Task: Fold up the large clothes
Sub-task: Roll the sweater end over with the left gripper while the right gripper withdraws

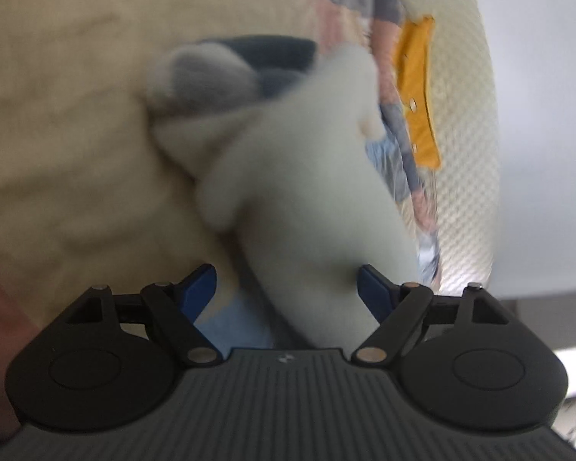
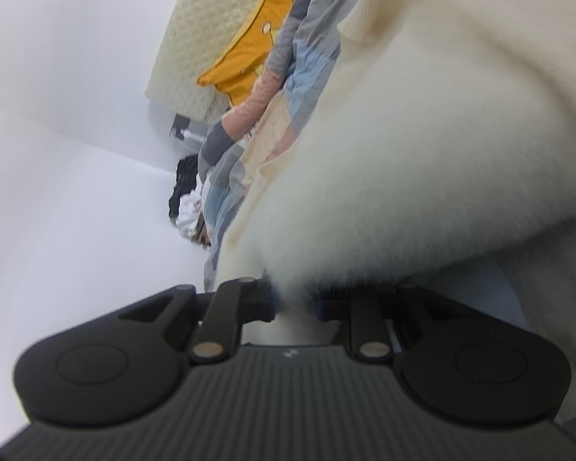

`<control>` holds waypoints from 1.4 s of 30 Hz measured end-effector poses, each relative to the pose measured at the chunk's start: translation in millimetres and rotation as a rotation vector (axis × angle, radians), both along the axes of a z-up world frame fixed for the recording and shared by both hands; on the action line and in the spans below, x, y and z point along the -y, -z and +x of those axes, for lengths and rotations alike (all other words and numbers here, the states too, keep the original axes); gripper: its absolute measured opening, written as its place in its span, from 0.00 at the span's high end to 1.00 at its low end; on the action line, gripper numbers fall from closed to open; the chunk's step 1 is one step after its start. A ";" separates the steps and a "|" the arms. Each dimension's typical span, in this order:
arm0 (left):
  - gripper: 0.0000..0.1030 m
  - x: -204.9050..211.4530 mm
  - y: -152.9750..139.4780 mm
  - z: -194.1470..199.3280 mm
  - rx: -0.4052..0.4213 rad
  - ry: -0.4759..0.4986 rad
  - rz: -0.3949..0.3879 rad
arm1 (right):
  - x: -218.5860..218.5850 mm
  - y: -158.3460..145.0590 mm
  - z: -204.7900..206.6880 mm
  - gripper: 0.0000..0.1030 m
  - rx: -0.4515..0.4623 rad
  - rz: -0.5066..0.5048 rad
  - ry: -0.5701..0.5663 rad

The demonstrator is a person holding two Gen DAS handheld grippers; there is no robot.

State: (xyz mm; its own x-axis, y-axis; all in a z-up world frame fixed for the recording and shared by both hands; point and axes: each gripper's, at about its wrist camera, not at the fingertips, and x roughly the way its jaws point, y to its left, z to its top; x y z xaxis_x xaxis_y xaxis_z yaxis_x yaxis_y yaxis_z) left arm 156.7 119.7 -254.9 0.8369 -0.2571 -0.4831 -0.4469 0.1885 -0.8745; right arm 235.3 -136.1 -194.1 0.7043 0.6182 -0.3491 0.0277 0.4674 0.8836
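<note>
A fluffy cream-white garment [image 2: 403,146] fills most of the right wrist view. My right gripper [image 2: 295,303] is shut on a bunch of this fleece, its fingers close together with fabric pinched between them. In the left wrist view a pale fleece sleeve or fold [image 1: 307,176] of the garment runs from between my blue fingers up over the bed. My left gripper [image 1: 288,288] has its fingers wide apart, with the fleece lying between them and against the right finger [image 1: 372,292]. The view is blurred.
The garment lies on a cream bedspread [image 1: 57,115]. A patchwork quilt [image 2: 288,77], an orange cushion [image 1: 418,92] and a quilted headboard [image 1: 464,153] lie beyond. A dark blue item [image 1: 272,53] sits behind the fleece. White wall [image 2: 57,115] is at the left.
</note>
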 end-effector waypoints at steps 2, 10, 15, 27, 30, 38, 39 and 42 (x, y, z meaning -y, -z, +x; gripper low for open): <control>0.19 -3.3 7.3 7.9 0.004 -0.017 -0.041 | 2.4 3.1 -2.5 0.78 0.000 0.018 0.019; 0.46 -11.9 -8.3 25.5 -0.002 -0.020 0.117 | 33.9 3.6 -27.5 0.65 0.001 0.051 0.079; 0.62 -23.9 -10.1 18.1 0.006 -0.031 0.126 | 59.7 19.0 -32.9 0.61 -0.033 0.163 0.185; 0.75 -38.2 -17.3 8.9 0.043 -0.062 0.119 | 99.3 27.0 -25.1 0.98 -0.072 0.039 0.519; 0.76 -39.7 -19.0 6.0 0.039 -0.077 0.133 | 115.5 8.7 -33.2 0.97 0.010 -0.080 0.659; 0.76 -39.2 -19.8 1.3 0.042 -0.071 0.142 | 144.8 0.7 -36.1 0.96 0.011 -0.004 0.655; 0.76 -36.5 -20.1 -3.8 0.041 -0.070 0.142 | 141.2 -1.3 -35.8 0.96 0.008 -0.013 0.624; 0.76 -34.1 -21.8 -4.0 0.039 -0.062 0.158 | 130.6 -10.2 -39.6 0.95 0.011 -0.016 0.567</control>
